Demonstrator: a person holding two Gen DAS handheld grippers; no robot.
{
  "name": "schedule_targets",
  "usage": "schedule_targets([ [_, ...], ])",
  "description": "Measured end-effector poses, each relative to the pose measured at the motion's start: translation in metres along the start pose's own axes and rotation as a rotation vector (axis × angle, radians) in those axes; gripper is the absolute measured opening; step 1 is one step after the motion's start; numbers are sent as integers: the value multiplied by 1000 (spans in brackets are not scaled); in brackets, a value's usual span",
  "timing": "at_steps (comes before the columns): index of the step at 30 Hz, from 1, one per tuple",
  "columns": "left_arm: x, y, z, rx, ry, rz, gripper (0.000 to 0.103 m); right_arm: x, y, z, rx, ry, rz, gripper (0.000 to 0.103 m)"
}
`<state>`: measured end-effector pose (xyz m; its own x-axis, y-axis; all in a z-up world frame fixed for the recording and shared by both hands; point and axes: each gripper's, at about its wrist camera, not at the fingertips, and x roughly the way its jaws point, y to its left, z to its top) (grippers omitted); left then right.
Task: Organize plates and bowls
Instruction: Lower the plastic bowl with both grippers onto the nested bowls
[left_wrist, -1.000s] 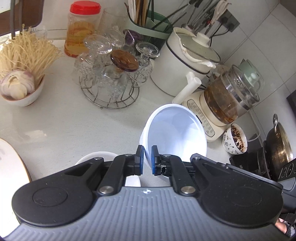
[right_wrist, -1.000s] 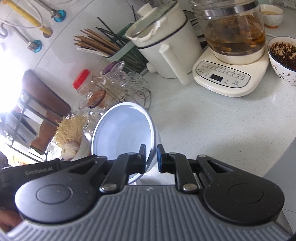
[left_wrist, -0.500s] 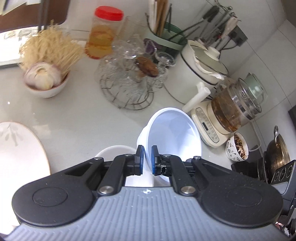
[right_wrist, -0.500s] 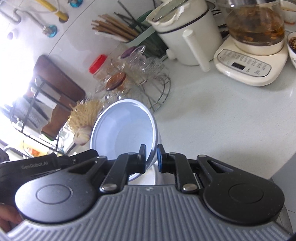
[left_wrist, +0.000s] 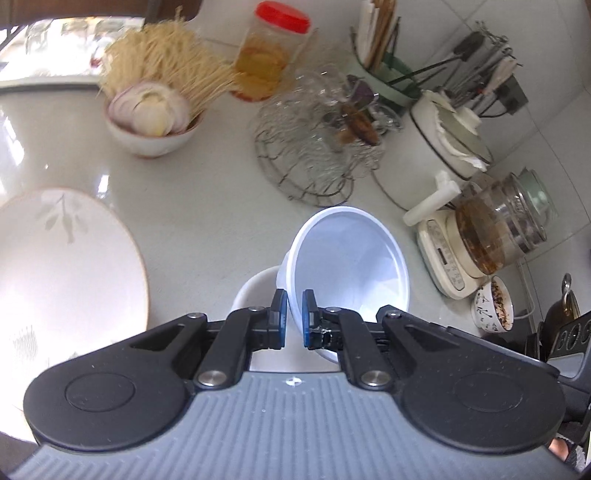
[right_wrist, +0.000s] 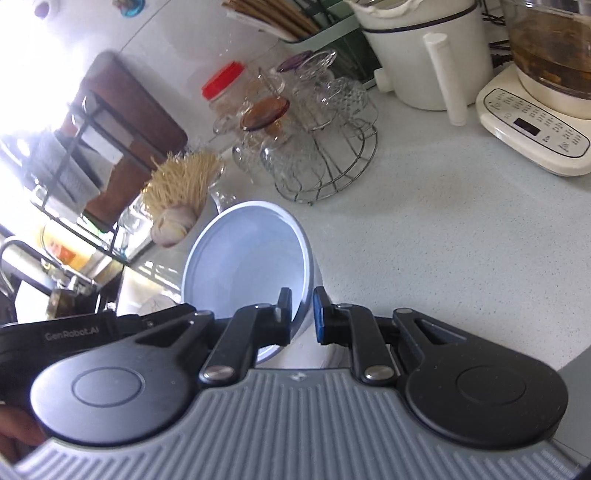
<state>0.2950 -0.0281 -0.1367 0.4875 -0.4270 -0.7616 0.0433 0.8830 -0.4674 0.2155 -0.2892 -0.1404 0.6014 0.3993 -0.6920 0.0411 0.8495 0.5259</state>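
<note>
Both grippers, left (left_wrist: 293, 314) and right (right_wrist: 302, 312), pinched opposite rims of one tilted white bowl (left_wrist: 351, 266). It hung above a second bowl (left_wrist: 255, 291) on the counter (left_wrist: 207, 221), beside a plate (left_wrist: 66, 266).

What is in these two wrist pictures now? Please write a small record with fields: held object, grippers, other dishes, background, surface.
held object: white bowl, tilted, gripped at its rim
left gripper: shut on the bowl's rim
right gripper: shut on the same bowl's rim
other dishes: second white bowl below the held one; large plate with leaf pattern on the left
background: bowl of noodles and onion, wire rack of glasses, red-lidded jar, glass kettle
surface: pale speckled counter
</note>
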Motion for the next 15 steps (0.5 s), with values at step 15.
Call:
schedule_targets([
  [15, 5, 23, -19, -49, 46, -3, 10, 14, 6, -17, -33, 72, -48, 17],
])
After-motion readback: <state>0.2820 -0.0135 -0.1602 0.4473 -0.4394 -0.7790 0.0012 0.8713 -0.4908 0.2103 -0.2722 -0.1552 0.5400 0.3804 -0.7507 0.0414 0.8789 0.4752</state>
